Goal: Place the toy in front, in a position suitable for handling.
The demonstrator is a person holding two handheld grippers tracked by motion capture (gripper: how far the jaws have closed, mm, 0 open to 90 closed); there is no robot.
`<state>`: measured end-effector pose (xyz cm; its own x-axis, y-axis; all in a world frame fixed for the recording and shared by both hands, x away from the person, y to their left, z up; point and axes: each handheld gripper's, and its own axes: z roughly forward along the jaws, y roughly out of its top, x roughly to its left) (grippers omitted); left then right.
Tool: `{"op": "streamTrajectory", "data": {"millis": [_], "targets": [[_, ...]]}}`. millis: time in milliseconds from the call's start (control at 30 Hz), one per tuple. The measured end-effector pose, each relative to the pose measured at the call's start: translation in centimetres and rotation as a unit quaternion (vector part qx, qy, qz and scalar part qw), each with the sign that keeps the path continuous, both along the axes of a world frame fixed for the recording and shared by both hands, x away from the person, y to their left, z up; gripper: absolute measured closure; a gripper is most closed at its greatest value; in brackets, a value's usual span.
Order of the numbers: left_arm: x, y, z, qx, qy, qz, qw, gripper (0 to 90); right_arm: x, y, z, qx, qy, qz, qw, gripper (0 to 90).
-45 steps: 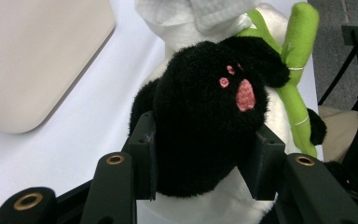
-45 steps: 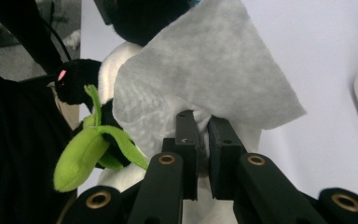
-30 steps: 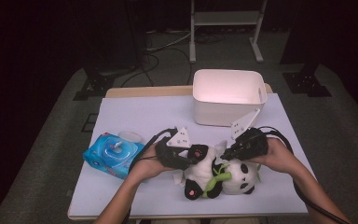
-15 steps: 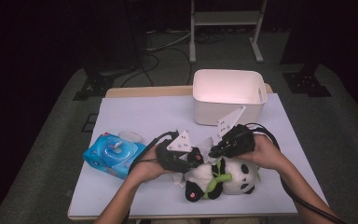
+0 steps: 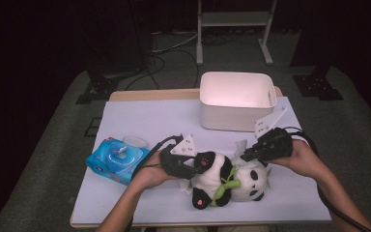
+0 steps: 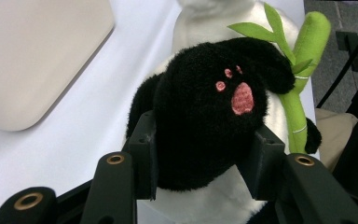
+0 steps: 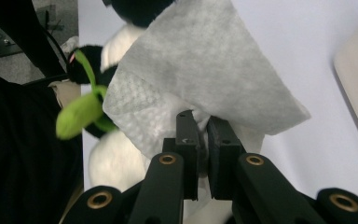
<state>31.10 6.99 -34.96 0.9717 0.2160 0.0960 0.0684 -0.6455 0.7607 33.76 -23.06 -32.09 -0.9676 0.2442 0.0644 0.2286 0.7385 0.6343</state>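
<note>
A black-and-white panda plush [image 5: 244,182] lies on the white table cover near the front edge, hugging a green bamboo stalk [image 5: 224,186]. My left gripper [image 5: 195,166] is shut on one of its black paws [image 6: 205,112], the pads pressing the fur from both sides; the bamboo stalk [image 6: 303,79] shows behind that paw. My right gripper [image 5: 246,154] hovers just over the panda's head, shut on a white wipe [image 7: 205,70]. The wipe [image 5: 240,147] fans out from the jaws above the plush.
A blue pack of wipes [image 5: 116,159] sits at the left of the table cover [image 5: 149,121]. A white bin [image 5: 236,104] stands open at the back, close behind the right gripper. Cables trail from both grippers toward the front edge.
The right gripper swung left over the panda with the wipe, then came back right and a little up. The left gripper kept still on the paw.
</note>
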Motion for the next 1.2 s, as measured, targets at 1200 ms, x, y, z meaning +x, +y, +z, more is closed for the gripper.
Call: {"op": "streamTrajectory", "data": {"millis": [1200], "targets": [[0.1, 0.0, 0.0, 0.004, 0.005, 0.000, 1.0000, 53.0, -1.3, -7.1, -3.7, 0.053, 0.038, -0.060, 0.9961, 83.4]]}}
